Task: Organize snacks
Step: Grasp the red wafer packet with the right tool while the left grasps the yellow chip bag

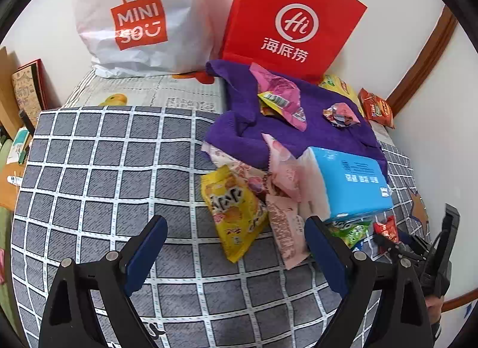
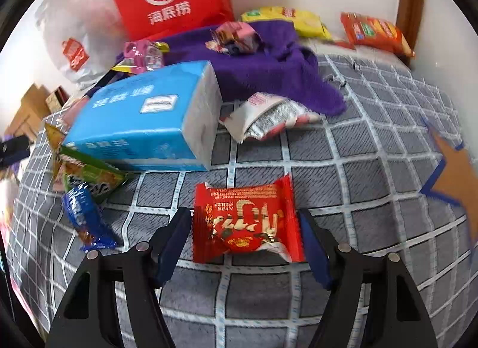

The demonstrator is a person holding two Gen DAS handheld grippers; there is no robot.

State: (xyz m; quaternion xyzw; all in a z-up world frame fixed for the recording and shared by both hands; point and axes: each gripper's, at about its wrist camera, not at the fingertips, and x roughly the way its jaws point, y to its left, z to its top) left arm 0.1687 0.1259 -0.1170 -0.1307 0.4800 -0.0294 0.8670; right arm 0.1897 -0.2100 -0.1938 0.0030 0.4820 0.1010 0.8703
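Observation:
Snack packets lie scattered on a grey checked bed cover (image 1: 98,168). My left gripper (image 1: 236,225) is open above the cover. A yellow snack packet (image 1: 233,210) and a pink packet (image 1: 283,228) lie just beyond and between its fingers, untouched. My right gripper (image 2: 243,219) is open, and a red snack packet (image 2: 245,222) lies flat on the cover between its fingers, with the pads not pressing it. A blue tissue pack (image 2: 143,120) rests on a green packet (image 2: 89,174), and a blue packet (image 2: 80,210) lies beside them.
A purple towel (image 1: 328,132) carries several pink packets. Behind it, a red paper bag (image 1: 292,19) and a white plastic bag (image 1: 140,19) lean on the wall. Yellow (image 2: 286,19) and orange (image 2: 373,31) packets lie near the wall. A torn silver-white packet (image 2: 266,117) lies mid-bed.

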